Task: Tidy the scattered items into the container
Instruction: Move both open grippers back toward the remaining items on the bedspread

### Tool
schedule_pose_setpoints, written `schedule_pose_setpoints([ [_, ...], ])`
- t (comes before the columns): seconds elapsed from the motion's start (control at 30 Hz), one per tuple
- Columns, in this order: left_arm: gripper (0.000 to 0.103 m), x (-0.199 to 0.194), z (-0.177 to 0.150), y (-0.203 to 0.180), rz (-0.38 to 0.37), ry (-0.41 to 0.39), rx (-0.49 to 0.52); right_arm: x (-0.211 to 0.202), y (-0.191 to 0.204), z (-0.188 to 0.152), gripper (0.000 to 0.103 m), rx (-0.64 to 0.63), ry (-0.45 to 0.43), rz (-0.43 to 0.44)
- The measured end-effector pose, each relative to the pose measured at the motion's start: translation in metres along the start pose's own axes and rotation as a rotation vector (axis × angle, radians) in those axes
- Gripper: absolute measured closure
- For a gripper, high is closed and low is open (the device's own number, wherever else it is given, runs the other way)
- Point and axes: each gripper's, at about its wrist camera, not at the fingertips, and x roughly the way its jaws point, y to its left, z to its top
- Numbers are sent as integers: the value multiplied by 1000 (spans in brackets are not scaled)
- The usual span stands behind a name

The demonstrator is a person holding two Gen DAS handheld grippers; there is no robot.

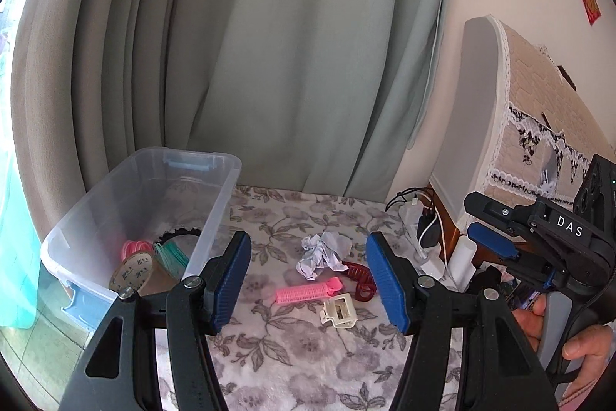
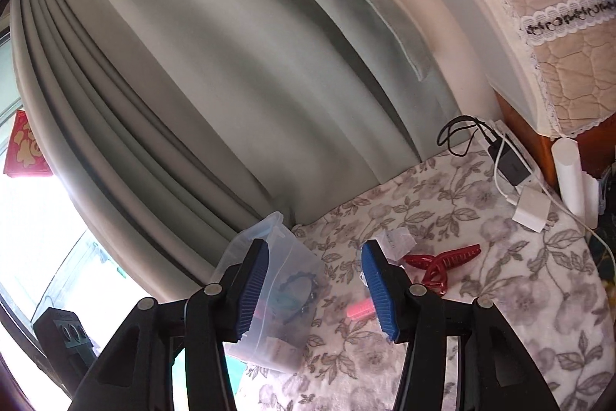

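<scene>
Pink hair roller (image 1: 308, 290) lies at 12 o'clock between left gripper (image 1: 308, 282) jaws, spread apart, long axis 3-to-9; right gripper (image 2: 315, 289) jaws likewise apart.

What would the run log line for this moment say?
left tool: open, empty | right tool: open, empty | bin: partly filled | on cloth: paper wad, pink roller, red claw clip, cream clip

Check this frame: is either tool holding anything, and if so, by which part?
Nothing is held. The left tool and right tool are both open and empty above the floral cloth.
</scene>
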Motion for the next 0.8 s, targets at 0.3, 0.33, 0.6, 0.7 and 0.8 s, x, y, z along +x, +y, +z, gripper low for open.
schedule_pose_setpoints([
  [0.3, 40, 8, -12, -20, -35, 104, 33, -11, -44, 4, 48, 69, -13, -52],
  [0.33, 40, 13, -14, -21, -35, 115, 35, -10, -49, 3, 48, 79, -12, -58],
  [0.6, 40, 49, -34, -29, -28, 218, 51, 6, -75, -4, 47, 109, 40, -106],
  [0.7, 40, 66, -43, -31, -35, 263, 56, 18, -83, -9, 47, 109, 79, -120],
  [0.8, 40, 78, -51, -32, -45, 305, 61, 31, -90, -15, 47, 112, 120, -133],
])
